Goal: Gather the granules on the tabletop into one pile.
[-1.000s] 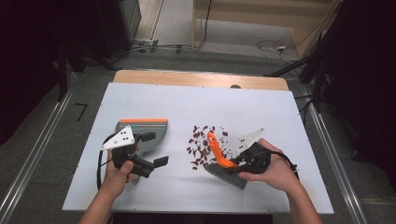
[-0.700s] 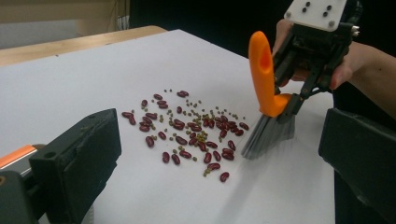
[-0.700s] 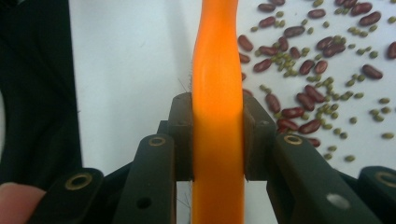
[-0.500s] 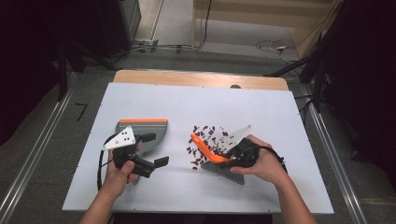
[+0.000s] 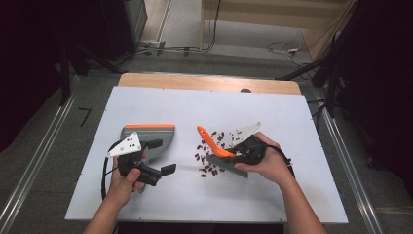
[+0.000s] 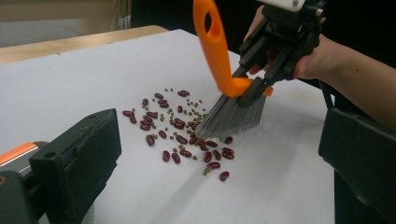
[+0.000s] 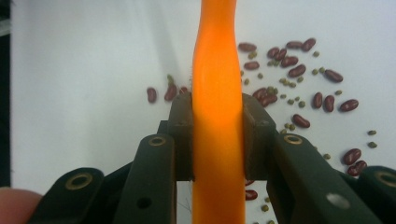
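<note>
My left gripper (image 5: pixel 153 173) waits near me with jaws apart, holding nothing, the dustpan (image 5: pixel 148 136) just beyond it. My right gripper (image 7: pixel 217 135) is clamped on the orange brush (image 6: pixel 223 70), bristles down at the scattered beans (image 6: pixel 182 135). I judge I'm mid-sweep; next the beans need gathering toward the dustpan.

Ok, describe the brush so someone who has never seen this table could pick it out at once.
On the white table, look right of the middle, where dark red beans lie scattered. The brush stands among them, clamped in the right tongs. It alone has a curved orange handle over grey bristles; the dustpan, also grey and orange, lies flat to the left.
</note>
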Tool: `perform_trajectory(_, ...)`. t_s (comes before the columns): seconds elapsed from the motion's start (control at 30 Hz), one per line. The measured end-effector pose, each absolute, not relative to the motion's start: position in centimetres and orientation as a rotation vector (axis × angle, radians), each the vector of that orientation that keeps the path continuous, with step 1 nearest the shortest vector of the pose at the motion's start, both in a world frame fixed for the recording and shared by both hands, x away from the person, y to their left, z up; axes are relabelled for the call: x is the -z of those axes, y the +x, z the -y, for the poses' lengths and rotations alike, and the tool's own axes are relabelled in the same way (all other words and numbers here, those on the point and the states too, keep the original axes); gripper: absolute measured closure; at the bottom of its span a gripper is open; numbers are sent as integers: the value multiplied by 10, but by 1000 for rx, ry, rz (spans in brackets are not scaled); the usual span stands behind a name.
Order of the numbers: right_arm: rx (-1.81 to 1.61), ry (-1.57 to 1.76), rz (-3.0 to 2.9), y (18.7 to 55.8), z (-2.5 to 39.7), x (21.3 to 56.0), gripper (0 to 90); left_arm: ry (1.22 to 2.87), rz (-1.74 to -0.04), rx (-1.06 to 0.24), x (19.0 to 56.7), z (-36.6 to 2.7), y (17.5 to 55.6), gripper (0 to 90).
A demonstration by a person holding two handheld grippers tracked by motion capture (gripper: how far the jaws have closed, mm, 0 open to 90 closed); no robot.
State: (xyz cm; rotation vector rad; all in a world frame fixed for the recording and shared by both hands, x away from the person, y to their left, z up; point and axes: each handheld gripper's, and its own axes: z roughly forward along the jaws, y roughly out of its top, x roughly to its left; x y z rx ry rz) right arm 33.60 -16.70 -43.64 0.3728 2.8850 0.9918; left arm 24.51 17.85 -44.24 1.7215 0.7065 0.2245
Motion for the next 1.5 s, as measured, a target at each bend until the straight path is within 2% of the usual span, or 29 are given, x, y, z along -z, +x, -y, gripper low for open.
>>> perform_trajectory(0.23, -1151, 401, -2842, 318, 163, 403, 688, 1703, -714, -234, 440, -185, 245, 0)
perform_trajectory(0.37, -1173, 466, -2862, 307, 146, 399, 688, 1672, -728, -255, 435, -196, 243, 0)
perform_trajectory(0.67, -1127, 897, -2988, 322, 98, 455, 687, 1634, -768, -283, 435, -214, 242, 0)
perform_trajectory(1.1, -1059, 1152, -2733, 350, 127, 465, 665, 1654, -767, -293, 437, -208, 241, 0)
perform_trajectory(1.33, -1009, 1134, -2690, 350, 134, 460, 665, 1655, -773, -295, 438, -206, 241, 0)
perform_trajectory(1.5, -1129, 1171, -2704, 349, 139, 453, 678, 1648, -777, -298, 437, -207, 241, 0)
